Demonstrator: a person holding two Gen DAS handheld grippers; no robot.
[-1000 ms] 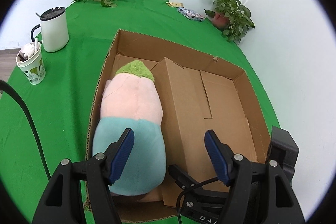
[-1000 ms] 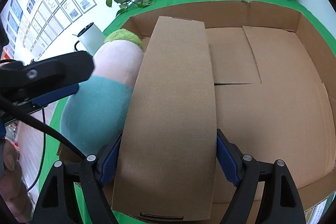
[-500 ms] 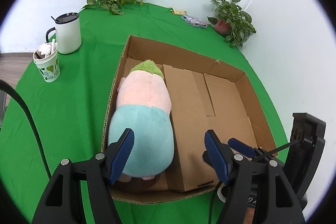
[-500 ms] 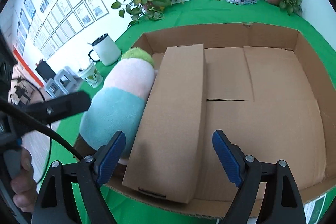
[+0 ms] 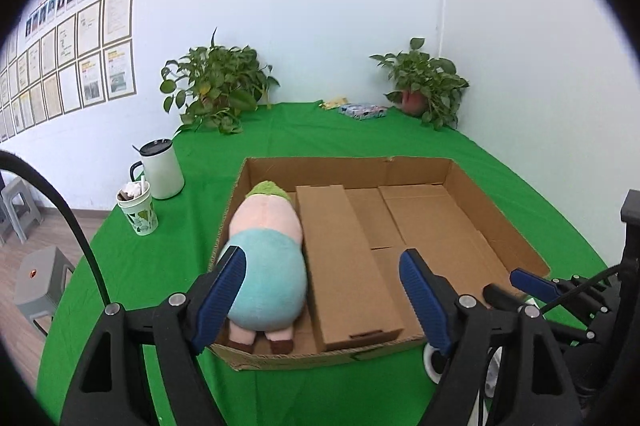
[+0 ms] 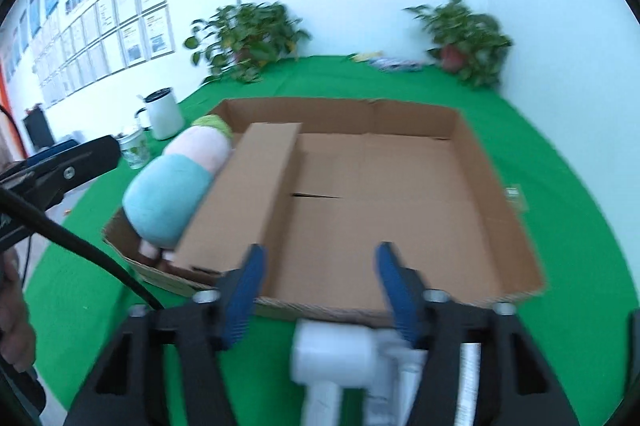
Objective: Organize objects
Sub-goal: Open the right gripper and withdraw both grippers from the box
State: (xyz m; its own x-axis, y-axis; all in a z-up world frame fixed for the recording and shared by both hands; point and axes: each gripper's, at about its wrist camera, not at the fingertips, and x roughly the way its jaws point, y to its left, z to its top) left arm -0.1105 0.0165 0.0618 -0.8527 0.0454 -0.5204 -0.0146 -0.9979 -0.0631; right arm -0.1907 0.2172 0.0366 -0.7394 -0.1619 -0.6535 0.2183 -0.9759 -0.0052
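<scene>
A shallow cardboard tray lies on the green table. Inside it, a pink and teal plush toy lies along the left wall. A long closed cardboard box rests beside the toy. My left gripper hovers in front of the tray; its jaws are opening with nothing between them. My right gripper hangs over the tray's near edge, its jaws closing. A blurred white device lies low between its fingers, and the left pad stands apart from it. The right gripper also shows at the tray's near right corner.
A white mug and a patterned paper cup stand left of the tray. Two potted plants and a small packet sit at the table's far edge. A grey stool stands on the floor at left.
Both grippers drew back and up from the tray. The right one let go of the long box, which stays beside the toy, and its jaws narrowed. The white device came into view.
</scene>
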